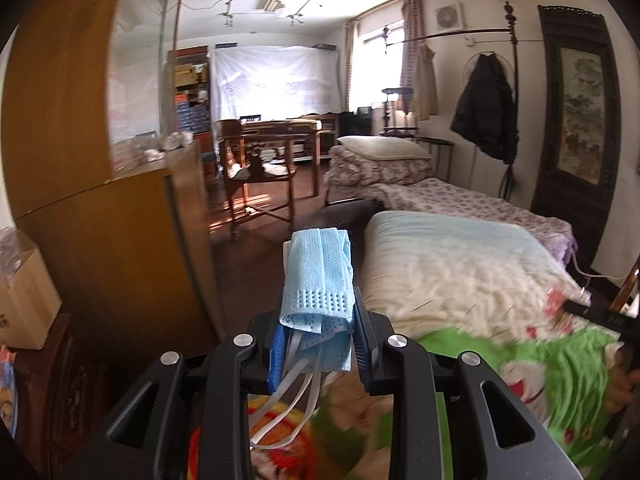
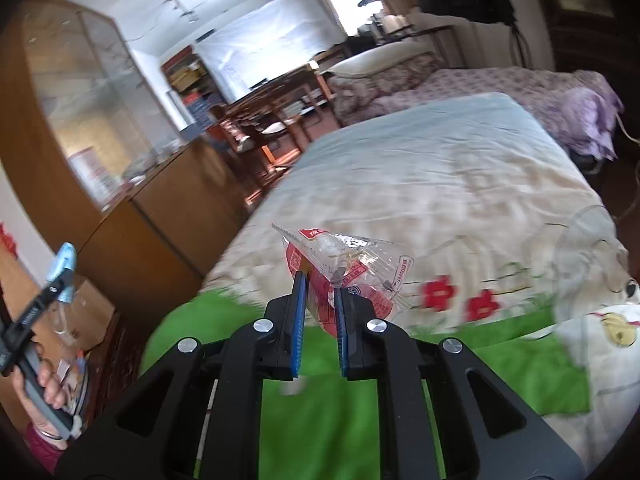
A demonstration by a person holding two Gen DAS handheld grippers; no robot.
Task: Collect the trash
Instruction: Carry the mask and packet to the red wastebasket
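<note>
My left gripper (image 1: 318,312) is shut on a folded light-blue face mask (image 1: 316,276); its white ear loops (image 1: 288,404) hang down between the fingers. It is held in the air above the bed's near edge. My right gripper (image 2: 320,292) is shut on a crumpled clear plastic wrapper with red print (image 2: 344,268), held above the bed. The left gripper with the mask (image 2: 62,270) also shows at the left edge of the right wrist view, in a hand.
A bed with a cream quilt (image 2: 420,168) and a green cartoon blanket (image 2: 340,400) lies below. A wooden glass-front cabinet (image 1: 120,240) stands left, a cardboard box (image 1: 28,300) beside it. A wooden chair (image 1: 256,176), table and second bed (image 1: 460,196) lie farther back.
</note>
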